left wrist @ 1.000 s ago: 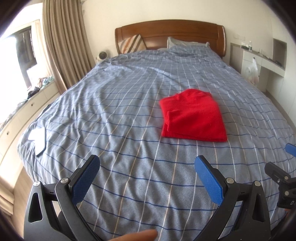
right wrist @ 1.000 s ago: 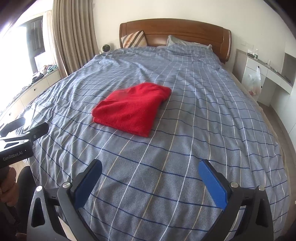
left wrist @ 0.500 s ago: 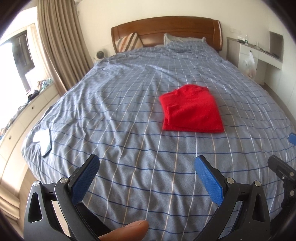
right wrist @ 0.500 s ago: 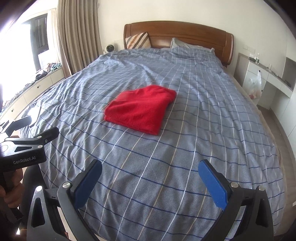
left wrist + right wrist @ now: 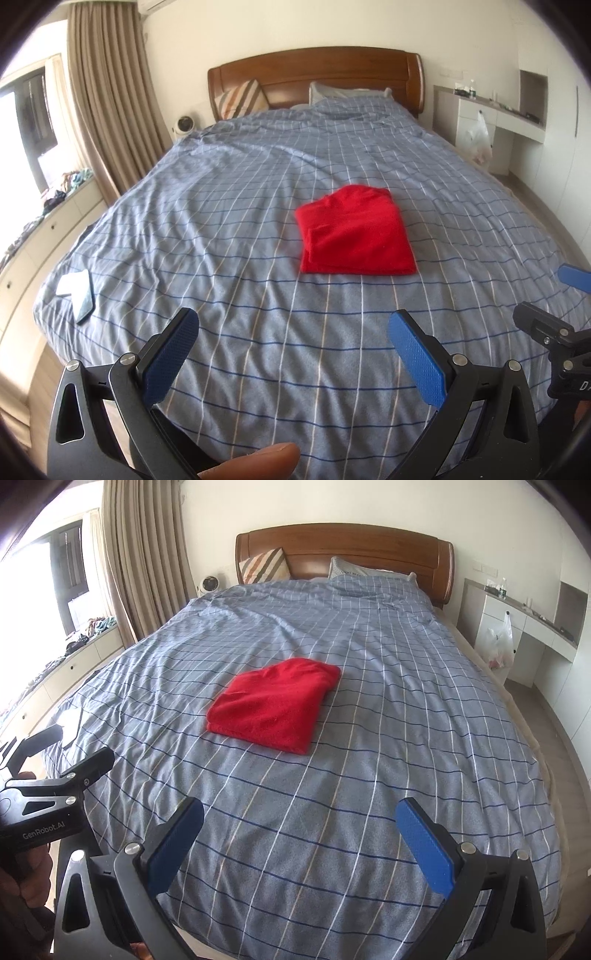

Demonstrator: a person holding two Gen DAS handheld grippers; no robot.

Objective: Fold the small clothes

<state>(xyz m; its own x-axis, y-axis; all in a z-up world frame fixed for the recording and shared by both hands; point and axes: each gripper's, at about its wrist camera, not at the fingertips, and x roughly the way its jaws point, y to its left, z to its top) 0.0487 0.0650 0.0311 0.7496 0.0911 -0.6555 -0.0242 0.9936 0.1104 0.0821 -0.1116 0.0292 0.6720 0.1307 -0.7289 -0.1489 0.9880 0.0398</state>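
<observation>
Red garment point(image 5: 356, 230) folded flat on bed point(image 5: 229, 206), well ahead of both pairs of jaws. Left gripper point(image 5: 293, 330) and right gripper point(image 5: 299, 821) both spread wide, empty, held low near the foot; folding apparently finished.

Right gripper point(image 5: 565, 295) cut off at frame edge; desk point(image 5: 491, 107) items too small; windowsill clutter point(image 5: 92, 626) blurred.

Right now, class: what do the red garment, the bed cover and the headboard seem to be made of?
Red garment: soft matte knit or fleece, judging by its fuzzy surface. Bed cover: thin woven cloth, likely cotton; it creases finely. Headboard: brown wood or veneer with a slight sheen.
</observation>
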